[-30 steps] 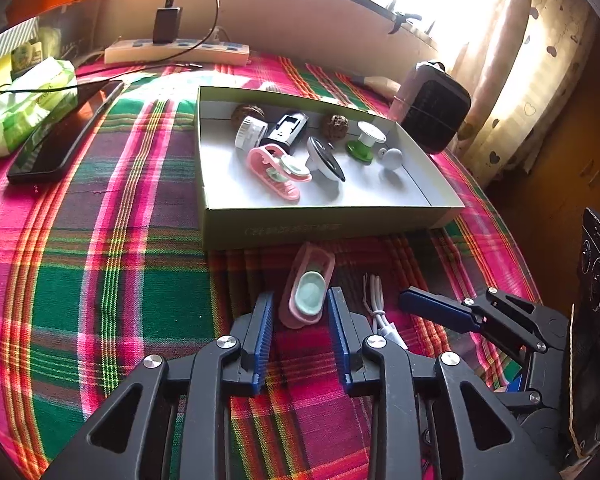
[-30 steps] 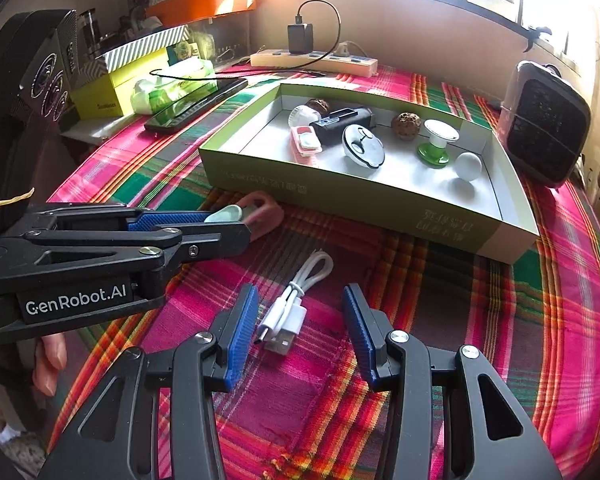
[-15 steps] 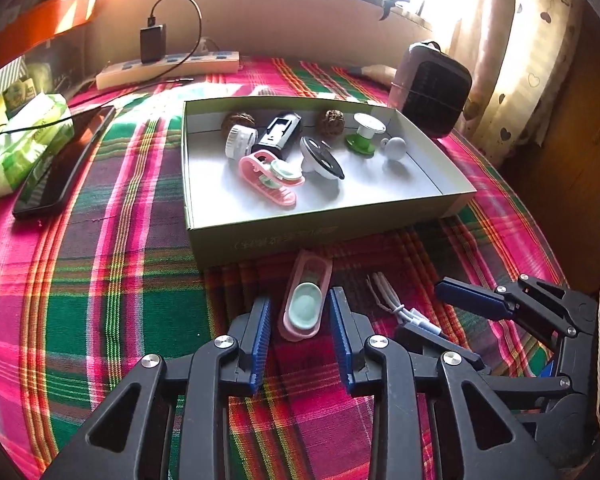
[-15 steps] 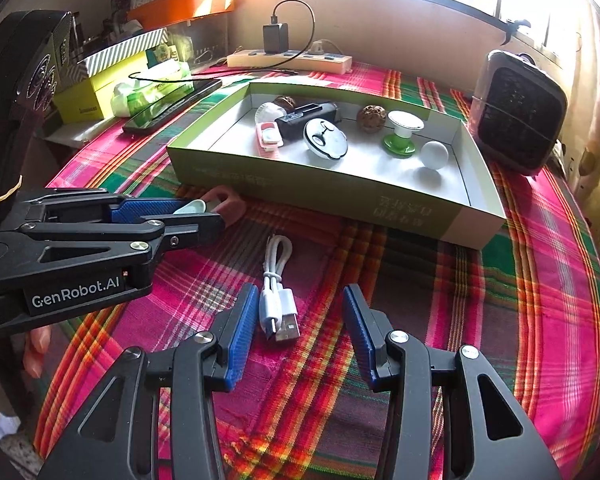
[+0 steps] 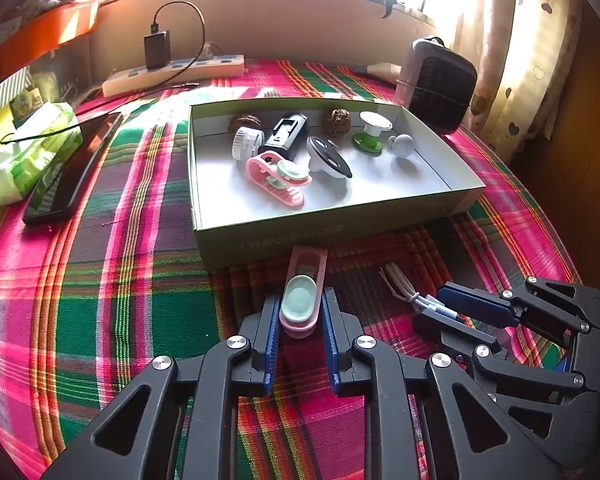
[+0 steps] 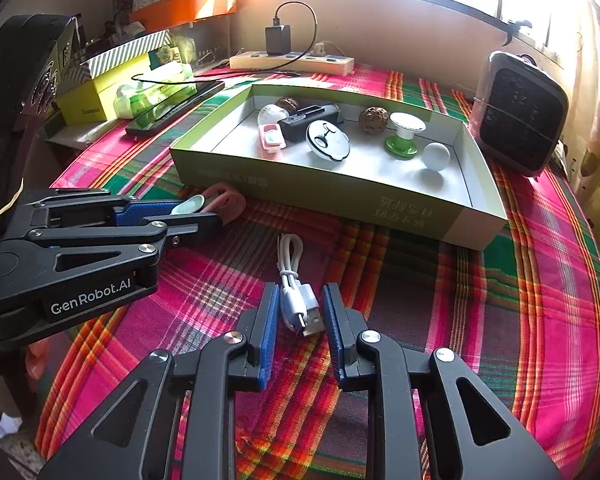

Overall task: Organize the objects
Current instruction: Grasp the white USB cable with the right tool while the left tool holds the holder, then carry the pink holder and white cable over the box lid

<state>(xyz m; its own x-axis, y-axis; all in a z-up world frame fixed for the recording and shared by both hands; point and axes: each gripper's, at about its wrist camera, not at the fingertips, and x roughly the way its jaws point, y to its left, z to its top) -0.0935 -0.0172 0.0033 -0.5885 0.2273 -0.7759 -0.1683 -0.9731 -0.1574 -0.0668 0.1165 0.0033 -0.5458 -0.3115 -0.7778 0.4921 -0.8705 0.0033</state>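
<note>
Most of the sorting looks done: the green box (image 5: pixel 332 232) on the plaid tablecloth (image 5: pixel 100 280) already holds a pink clip (image 5: pixel 274 180), a black case (image 5: pixel 284 136), a white cap (image 5: pixel 246 142), a round black-and-white piece (image 5: pixel 328 158), two brown nuts (image 5: pixel 338 120), a green-and-white knob (image 5: pixel 370 132) and a white ball (image 5: pixel 402 146). Two things are left outside, both lying on the cloth just in front of the box's near wall. The left gripper (image 5: pixel 300 320) is closing its jaws on a second pink clip (image 5: pixel 304 292), a long rounded pink body with a pale mint pad on top; its near end sits between the blue pads, which look to be pressing its sides. The right gripper (image 6: pixel 300 312) is closing its jaws on a white cable (image 6: pixel 296 292), a short lead folded into a bundle with a metal plug at the near end; the plugs lie between the pads, the left pad touching, though a sliver of gap may remain on the right. Judging from this, lifting both pieces and setting them into the box is what remains
</note>
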